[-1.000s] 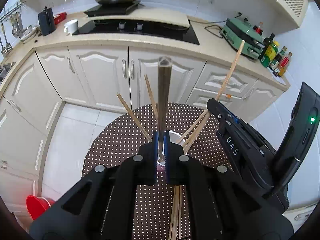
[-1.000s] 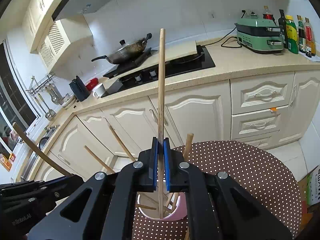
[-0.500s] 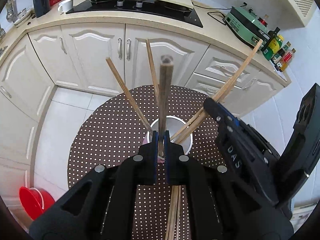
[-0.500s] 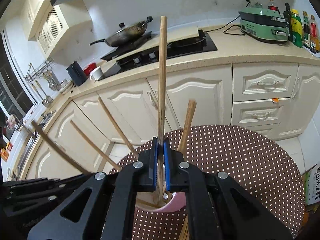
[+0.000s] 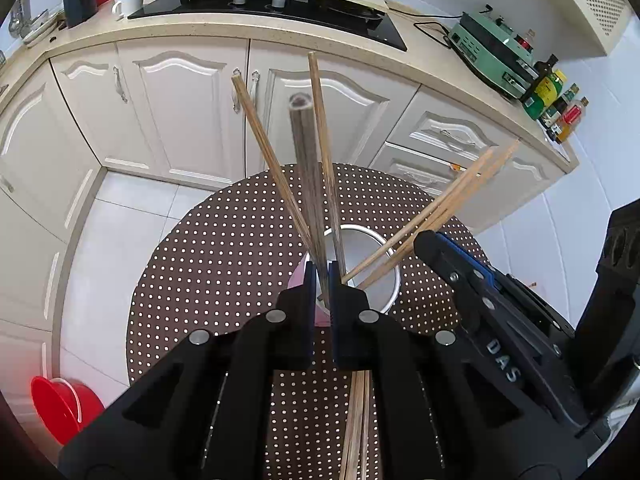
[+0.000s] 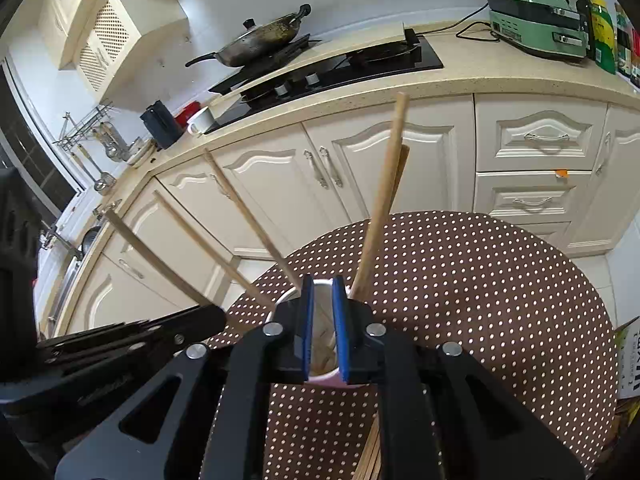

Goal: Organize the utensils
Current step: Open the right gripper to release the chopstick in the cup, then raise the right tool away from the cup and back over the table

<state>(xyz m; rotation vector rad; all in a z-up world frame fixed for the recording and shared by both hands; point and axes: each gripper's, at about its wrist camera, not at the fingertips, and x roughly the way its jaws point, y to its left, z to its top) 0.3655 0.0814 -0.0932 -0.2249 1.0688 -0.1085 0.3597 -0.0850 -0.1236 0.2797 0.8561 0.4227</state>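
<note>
A pink cup (image 5: 360, 229) stands on the round brown dotted table (image 5: 224, 264) with several light wooden chopsticks (image 5: 276, 168) leaning out of it. My left gripper (image 5: 318, 276) is shut on a dark chopstick (image 5: 306, 176) that stands upright over the cup's near rim. My right gripper (image 6: 322, 296) hangs just above the cup (image 6: 322, 340); its jaws are opening and nothing is between them. The light chopstick (image 6: 380, 208) beside its right finger leans free in the cup. Each gripper shows in the other's view: right gripper (image 5: 426, 240), left gripper (image 6: 216, 316).
Several loose chopsticks (image 5: 356, 420) lie on the table under the grippers. Behind the table run white cabinets (image 6: 360, 168) and a counter with a hob (image 6: 340, 68), a wok (image 6: 260, 40) and a green appliance (image 6: 536, 20). A red basin (image 5: 60, 404) sits on the floor.
Both grippers have sunk toward the cup. The right jaws have parted, and the light chopstick they held now leans to the right, loose in the cup.
</note>
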